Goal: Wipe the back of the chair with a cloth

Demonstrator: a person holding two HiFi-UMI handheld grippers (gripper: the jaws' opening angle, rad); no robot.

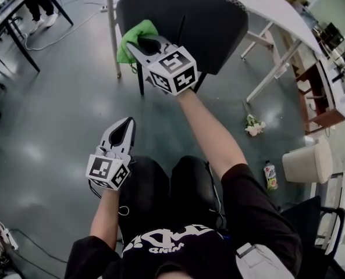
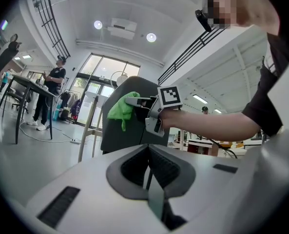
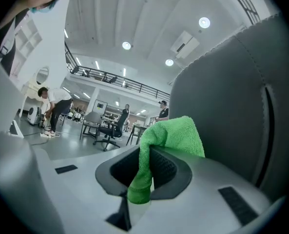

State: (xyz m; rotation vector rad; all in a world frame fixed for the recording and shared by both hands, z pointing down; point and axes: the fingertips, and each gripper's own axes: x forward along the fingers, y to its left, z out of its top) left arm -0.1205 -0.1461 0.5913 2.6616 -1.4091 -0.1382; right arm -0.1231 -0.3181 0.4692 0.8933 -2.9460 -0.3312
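The dark grey chair (image 1: 207,22) stands in front of the person, with its padded backrest facing them. The right gripper (image 1: 141,44) is clenched on a green microfibre cloth (image 1: 134,36) and holds it at the backrest's left edge, near the top. In the right gripper view the cloth (image 3: 169,139) is pinched between the jaws, with one fold hanging down between them and the bulk bunched above, just beside the backrest's surface (image 3: 232,106). Whether the cloth actually presses on it cannot be told.

The left gripper (image 1: 124,131) hangs well short of the chair, over the person's lap. Its jaws are shut together with nothing between them. Beyond the chair stands a white table (image 1: 265,4). On the grey floor to the chair's right lie a small bunch of flowers (image 1: 254,125) and, farther off, a bottle (image 1: 270,176).
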